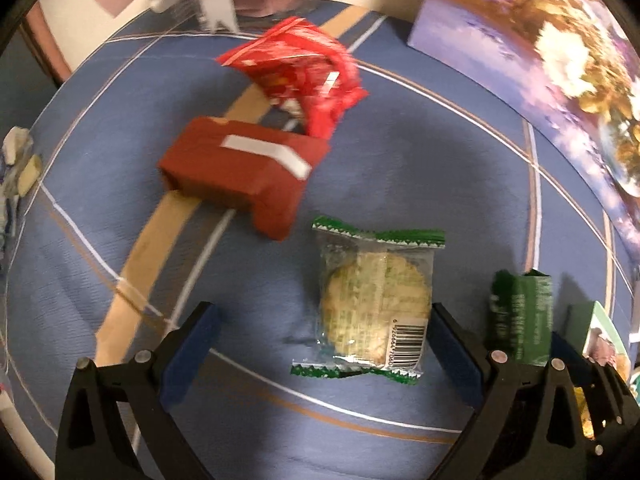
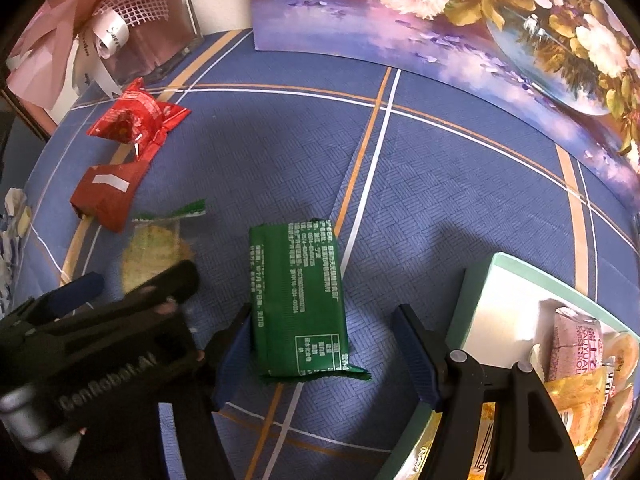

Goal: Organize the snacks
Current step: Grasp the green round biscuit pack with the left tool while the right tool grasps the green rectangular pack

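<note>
Beyond both pairs of fingers stretches the counter [image 2: 460, 184], spread with a blue cloth crossed by white and tan lines, and at its far edge stands a large flower painting [image 2: 480, 40]. To the right of the right gripper [image 2: 324, 356] sits a pale green box [image 2: 520, 276] already holding a pink wrapped roll and yellow packets. Between the right gripper's spread blue fingers [image 2: 416, 356] lies the green snack packet [image 2: 298, 300], printed side up; its edge lies close against the left finger while the right finger stands clear of it, so the fingers are open and grip nothing. The left gripper [image 1: 320, 344] points down over the clear cracker packet [image 1: 372, 304], a round biscuit in a wrapper with green serrated ends and a barcode; the packet lies flat between the wide-open fingers [image 1: 192, 344], near the right one and well apart from the left one, unheld. Ahead of the left fingers and to their left rests a dark red box [image 1: 240, 172] with a white strip, and just past it, touching its far corner, a crumpled bright red wrapper [image 1: 300, 76]. Far beyond these stands a clear case with pink and white ribbon [image 2: 116, 36].
</note>
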